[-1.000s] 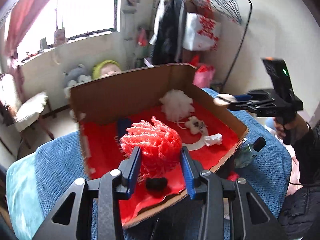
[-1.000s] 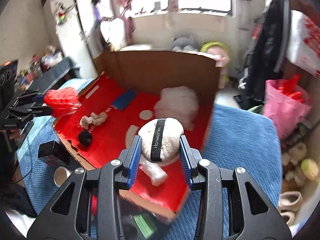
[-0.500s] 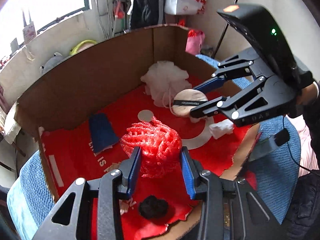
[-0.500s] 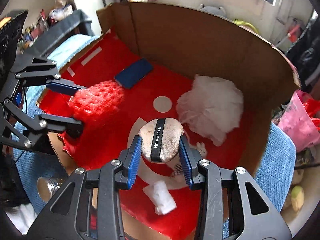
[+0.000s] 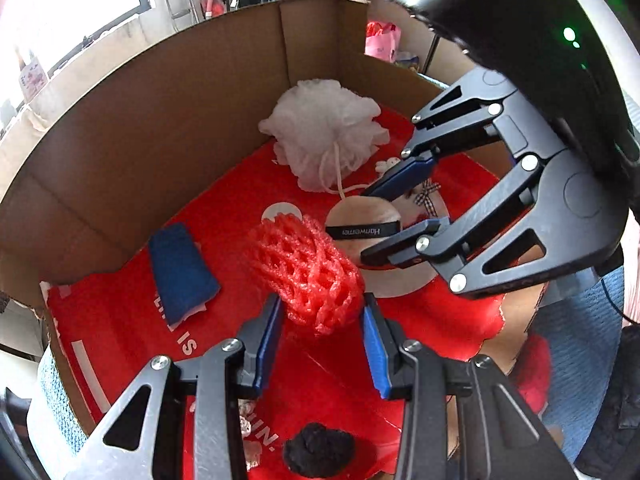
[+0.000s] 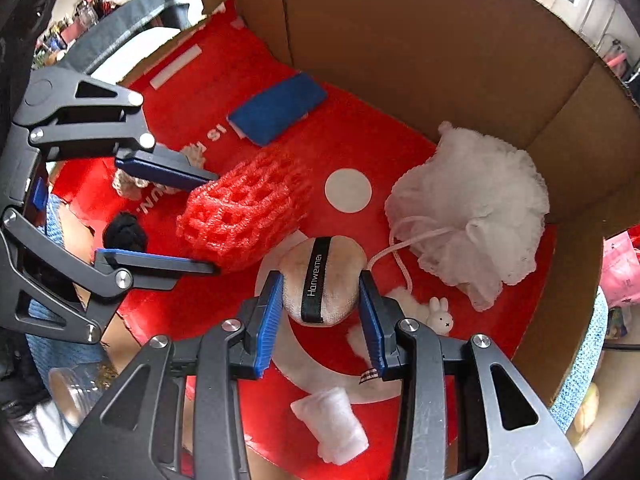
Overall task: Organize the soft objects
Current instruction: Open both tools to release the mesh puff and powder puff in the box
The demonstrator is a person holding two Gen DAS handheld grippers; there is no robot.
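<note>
The cardboard box [image 6: 420, 40] holds everything on its red floor. The left gripper [image 5: 322, 316] stands open; the red foam net [image 5: 306, 272] lies between its fingers, near the floor's middle. The right gripper [image 6: 322, 300] clamps the beige powder puff [image 6: 324, 280] just beside it. Better lower the puff fully, then release slowly, clear of the white bath pouf [image 6: 472, 208] by the back wall.

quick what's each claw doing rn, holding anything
Left claw: open, jaws either side of the red foam net, seemingly not clamping it.
Right claw: shut on the beige powder puff.
</note>
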